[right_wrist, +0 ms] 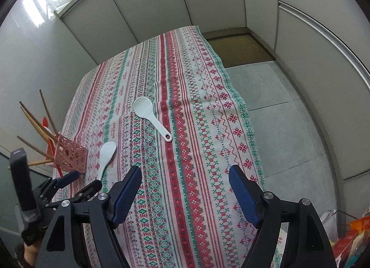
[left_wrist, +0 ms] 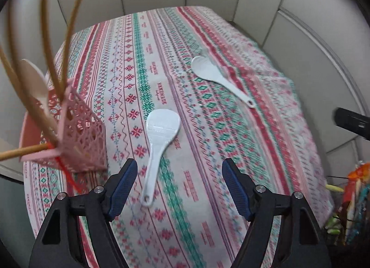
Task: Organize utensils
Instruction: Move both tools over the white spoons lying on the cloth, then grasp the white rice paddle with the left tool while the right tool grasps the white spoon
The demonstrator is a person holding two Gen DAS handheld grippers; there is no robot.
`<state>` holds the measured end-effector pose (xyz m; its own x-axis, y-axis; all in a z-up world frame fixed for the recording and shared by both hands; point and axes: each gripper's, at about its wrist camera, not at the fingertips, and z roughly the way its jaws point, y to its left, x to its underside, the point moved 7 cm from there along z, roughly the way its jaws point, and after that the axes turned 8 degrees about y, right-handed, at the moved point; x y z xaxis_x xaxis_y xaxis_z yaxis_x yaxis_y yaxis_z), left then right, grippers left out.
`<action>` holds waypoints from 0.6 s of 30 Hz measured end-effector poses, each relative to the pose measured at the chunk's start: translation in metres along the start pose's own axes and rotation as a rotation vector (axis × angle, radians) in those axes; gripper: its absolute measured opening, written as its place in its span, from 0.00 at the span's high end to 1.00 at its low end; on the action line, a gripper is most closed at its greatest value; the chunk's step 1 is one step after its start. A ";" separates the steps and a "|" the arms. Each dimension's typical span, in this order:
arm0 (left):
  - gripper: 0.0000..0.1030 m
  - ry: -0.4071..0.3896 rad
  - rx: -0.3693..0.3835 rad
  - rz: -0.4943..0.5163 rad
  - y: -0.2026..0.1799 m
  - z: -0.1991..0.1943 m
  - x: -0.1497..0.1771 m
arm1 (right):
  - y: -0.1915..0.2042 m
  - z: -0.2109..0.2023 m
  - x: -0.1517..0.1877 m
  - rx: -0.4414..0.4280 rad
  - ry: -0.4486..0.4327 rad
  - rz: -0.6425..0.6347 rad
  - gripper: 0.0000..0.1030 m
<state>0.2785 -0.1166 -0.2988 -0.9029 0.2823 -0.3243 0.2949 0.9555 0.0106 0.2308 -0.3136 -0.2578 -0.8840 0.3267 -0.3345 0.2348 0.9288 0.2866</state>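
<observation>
White plastic, the nearer rice paddle lies flat on the patterned tablecloth of the worktop, its rounded blade pointing away and its handle running back toward the left gripper. The handle end sits between that gripper's blue-padded fingers, closer to the left one, and neither pad touches it; the fingers are spread wide. A second white rice paddle lies farther off toward the right, well apart from the first, its handle angled toward the right edge of the cloth.

At the left edge of the worktop stands a pink lattice utensil holder, just beside the nearer paddle, with wooden chopsticks leaning out of it and a pale spoon behind them.

From the right wrist view, the right gripper hovers over bare cloth with its fingers wide apart and nothing between them. Both paddles lie ahead and to its left, the nearer one beside the holder, the farther one near the middle of the cloth.
</observation>
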 end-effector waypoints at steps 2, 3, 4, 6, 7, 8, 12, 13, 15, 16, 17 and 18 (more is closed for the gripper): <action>0.28 0.006 -0.068 0.016 -0.001 0.017 -0.008 | -0.002 0.003 -0.001 -0.001 0.007 0.006 0.23; 0.29 0.001 -0.091 0.019 -0.001 0.023 -0.013 | -0.004 0.005 -0.002 0.000 0.012 0.010 0.23; 0.29 -0.008 -0.109 0.017 0.000 0.027 -0.017 | -0.005 0.008 -0.003 0.002 0.015 0.014 0.23; 0.29 -0.018 -0.137 0.008 0.004 0.035 -0.025 | -0.008 0.012 -0.004 0.007 0.025 0.020 0.23; 0.29 -0.021 -0.144 0.000 0.007 0.039 -0.029 | -0.009 0.015 -0.004 0.009 0.031 0.023 0.23; 0.29 -0.019 -0.148 -0.011 0.010 0.043 -0.033 | -0.010 0.018 -0.005 0.008 0.037 0.024 0.23; 0.29 -0.012 -0.123 -0.052 0.018 0.055 -0.043 | -0.012 0.031 -0.010 0.011 0.059 0.025 0.23; 0.29 -0.012 -0.117 -0.058 0.019 0.057 -0.045 | -0.011 0.035 -0.011 0.012 0.063 0.022 0.23; 0.29 -0.014 -0.084 -0.067 0.020 0.060 -0.051 | -0.010 0.042 -0.015 0.008 0.073 0.015 0.23; 0.30 -0.011 -0.076 -0.069 0.021 0.061 -0.053 | -0.010 0.046 -0.016 0.003 0.078 0.011 0.23; 0.33 -0.010 -0.072 -0.067 0.021 0.063 -0.054 | -0.008 0.049 -0.018 -0.003 0.083 0.006 0.23; 0.39 -0.006 -0.067 -0.062 0.020 0.065 -0.055 | -0.007 0.051 -0.021 -0.009 0.087 0.000 0.23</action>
<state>0.3542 -0.1188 -0.3426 -0.9167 0.2223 -0.3322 0.2170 0.9747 0.0535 0.2683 -0.3175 -0.2989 -0.9157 0.3100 -0.2557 0.2316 0.9271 0.2947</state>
